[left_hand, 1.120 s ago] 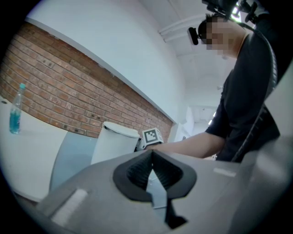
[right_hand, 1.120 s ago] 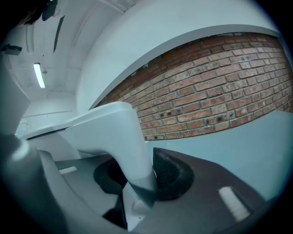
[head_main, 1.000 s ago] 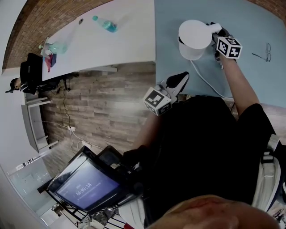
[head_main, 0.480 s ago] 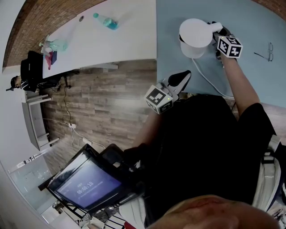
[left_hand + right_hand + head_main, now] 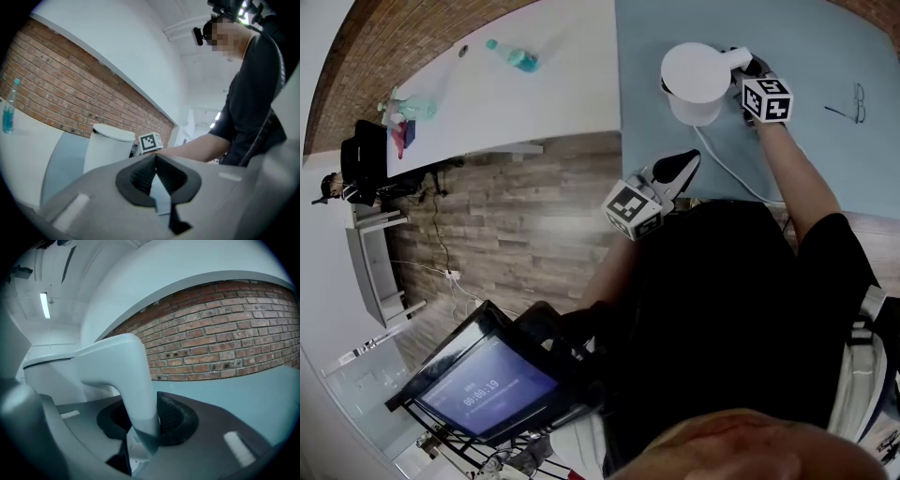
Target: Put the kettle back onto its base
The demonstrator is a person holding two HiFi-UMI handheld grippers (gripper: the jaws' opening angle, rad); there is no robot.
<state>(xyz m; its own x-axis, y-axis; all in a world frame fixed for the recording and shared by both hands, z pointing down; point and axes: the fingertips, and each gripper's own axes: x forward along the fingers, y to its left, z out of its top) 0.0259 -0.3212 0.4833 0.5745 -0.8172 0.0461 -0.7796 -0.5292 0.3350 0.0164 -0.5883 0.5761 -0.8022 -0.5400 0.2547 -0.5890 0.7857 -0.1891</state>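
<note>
The white kettle [image 5: 697, 82] stands upright on the blue-grey table [image 5: 825, 56], and its body also shows in the left gripper view [image 5: 106, 147]. What lies under it is hidden; a white cord [image 5: 724, 166] runs out from beneath it toward me. My right gripper [image 5: 741, 66] is at the kettle's right side. Its jaws are closing on the curved handle [image 5: 137, 380], and both pads touch it. My left gripper [image 5: 682, 161] hangs near the table's front edge, level, shut and holding nothing [image 5: 156, 159].
A pair of glasses [image 5: 855, 98] lies at the right of the blue-grey table. A plastic bottle [image 5: 514, 56] lies on the adjoining white table [image 5: 562, 94]. Below left are a wooden floor and a lit screen [image 5: 487, 389]. A brick wall backs the tables.
The whole head view has slid a little to the left. The kettle, the right gripper on its handle and the left gripper keep their places relative to the table.
</note>
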